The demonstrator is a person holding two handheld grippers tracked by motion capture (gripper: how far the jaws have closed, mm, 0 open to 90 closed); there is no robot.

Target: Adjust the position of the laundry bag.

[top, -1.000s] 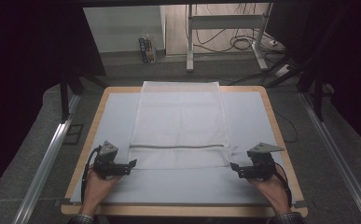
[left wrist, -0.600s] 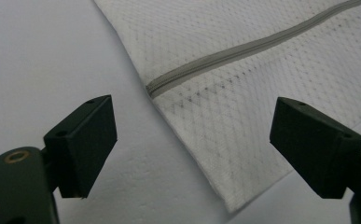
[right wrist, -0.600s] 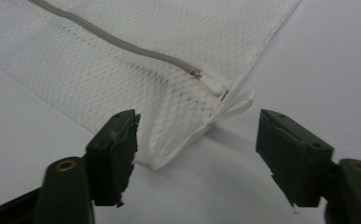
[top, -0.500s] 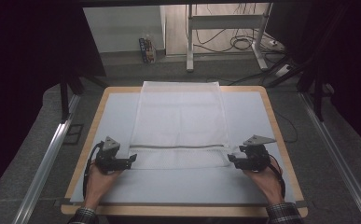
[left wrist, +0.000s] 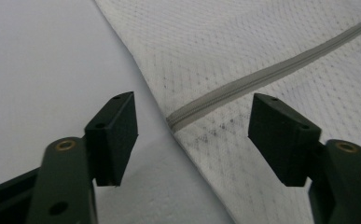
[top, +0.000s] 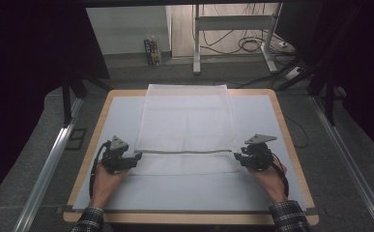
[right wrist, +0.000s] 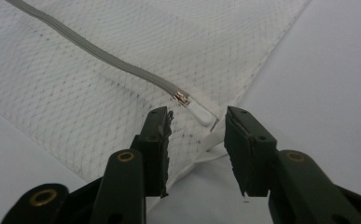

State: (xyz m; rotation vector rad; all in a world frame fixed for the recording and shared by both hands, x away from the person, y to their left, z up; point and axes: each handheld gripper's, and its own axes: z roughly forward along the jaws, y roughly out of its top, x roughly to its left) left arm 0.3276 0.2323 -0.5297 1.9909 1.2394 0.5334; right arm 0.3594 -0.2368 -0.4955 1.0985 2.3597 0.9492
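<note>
A white mesh laundry bag (top: 187, 128), rectangular and flat, lies mid-bench (top: 291, 140), its long axis running away from the person. A grey zipper (left wrist: 271, 74) crosses its near end. Left gripper (left wrist: 194, 135) and right gripper (right wrist: 197, 140) have just been closing, fingers apart around the bag's edges, not yet pressing.

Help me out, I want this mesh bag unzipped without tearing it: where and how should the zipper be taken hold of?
Probably by the white pull tab at the zipper's end near the mesh bag's right edge. It lies flat, pointing outward past the metal slider, so coming in low from that edge suits it. The right tool, its jaws closing, already straddles it, not yet pinching.
</note>
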